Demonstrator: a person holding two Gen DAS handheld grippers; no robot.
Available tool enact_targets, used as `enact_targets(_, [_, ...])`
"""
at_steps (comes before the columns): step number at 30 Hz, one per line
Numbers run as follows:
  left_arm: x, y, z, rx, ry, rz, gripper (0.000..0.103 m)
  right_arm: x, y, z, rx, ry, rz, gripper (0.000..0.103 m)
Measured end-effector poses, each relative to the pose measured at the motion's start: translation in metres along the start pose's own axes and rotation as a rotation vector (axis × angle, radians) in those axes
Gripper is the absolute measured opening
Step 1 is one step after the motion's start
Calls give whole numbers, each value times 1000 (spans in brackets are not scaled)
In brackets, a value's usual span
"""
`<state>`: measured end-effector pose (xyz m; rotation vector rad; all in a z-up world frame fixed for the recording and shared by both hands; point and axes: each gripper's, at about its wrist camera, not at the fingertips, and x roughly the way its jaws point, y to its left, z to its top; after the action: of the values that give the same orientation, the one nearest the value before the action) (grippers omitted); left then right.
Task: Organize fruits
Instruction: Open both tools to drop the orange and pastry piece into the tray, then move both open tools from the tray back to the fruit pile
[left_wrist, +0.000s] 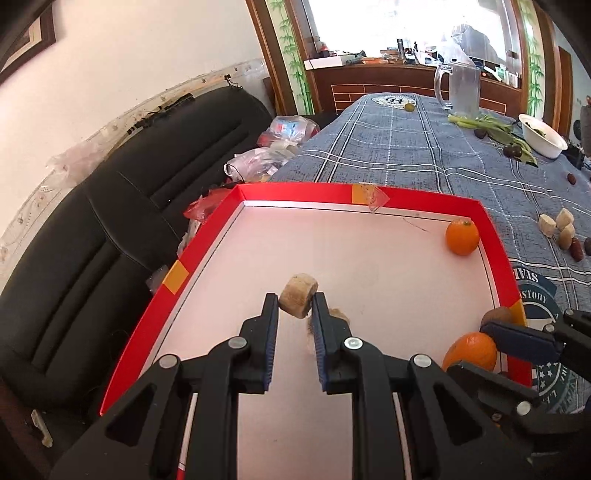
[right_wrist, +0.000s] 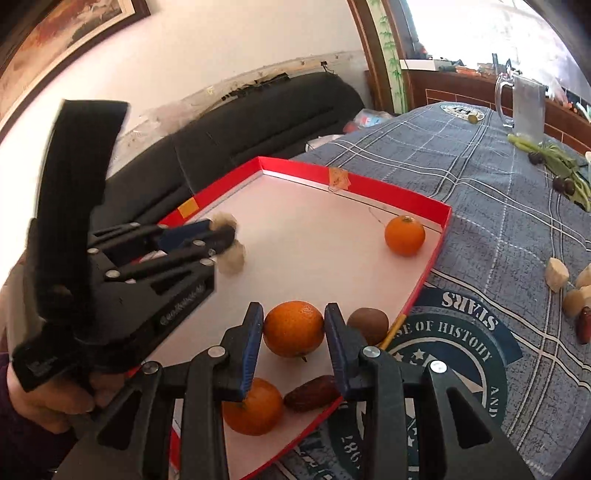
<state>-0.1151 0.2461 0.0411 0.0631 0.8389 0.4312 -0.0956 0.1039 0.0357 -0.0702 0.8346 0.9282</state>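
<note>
Pinching a pale, cut fruit chunk (left_wrist: 298, 295) at its tips, the left gripper (left_wrist: 295, 304) is seen over the white floor of the red-rimmed tray (left_wrist: 295, 192) in the left wrist view. A second fuzzy pale piece (left_wrist: 338, 314) is partly hidden just behind the right-hand finger. One orange (left_wrist: 461, 236) sits ahead and to the right of the claw, in the tray's far right corner. Another orange (left_wrist: 470, 350) is held by the right gripper (left_wrist: 476, 345) at the right edge, with a brown kiwi (left_wrist: 496, 316) just beyond it. More pale chunks (left_wrist: 556, 229) lie on the blue plaid tablecloth (left_wrist: 388, 147), well right of the tray. A glass mug (left_wrist: 460, 86) and a white bowl (left_wrist: 541, 134) stand far ahead.

Right wrist view: the right gripper (right_wrist: 294, 325) is closed on the orange (right_wrist: 293, 328), both pads touching it. The kiwi (right_wrist: 368, 325) is just right of the right finger. Under the claw, near the tray's (right_wrist: 373, 186) near edge, an orange (right_wrist: 253, 406) and a brown date (right_wrist: 312, 398) lie side by side. The far orange (right_wrist: 404, 235) is ahead and right. The left gripper (right_wrist: 225, 236) is seen to the left, blurred, clamping the pale chunk (right_wrist: 223, 221), with the second piece (right_wrist: 232, 260) just below its tips.
</note>
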Motion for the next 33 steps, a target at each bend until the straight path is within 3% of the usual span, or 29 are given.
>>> enact_targets(4, [0, -5, 0, 10, -15, 33, 34, 1, -4, 1, 11, 7, -19, 37])
enact_targets(6, [-3, -6, 0, 10, -28, 38, 58, 0, -4, 1, 8, 13, -17, 37])
enact_targets(8, [-5, -5, 0, -2, -22, 20, 71, -6, -5, 2, 11, -14, -20, 40])
enact_targets(10, [-4, -5, -2, -14, -12, -4, 71, -10, -7, 4, 4, -38, -52, 47])
enact_targets(19, [-17, -6, -5, -35, -44, -59, 79, -32, -22, 9, 57, -163, -117, 60])
enact_targets(28, [-38, 1, -7, -59, -91, -99, 84, -46, -50, 14, 164, -217, -173, 63])
enact_targets(33, [-44, -14, -13, -13, -94, -131, 87, -70, -77, 9, 269, -237, -219, 65])
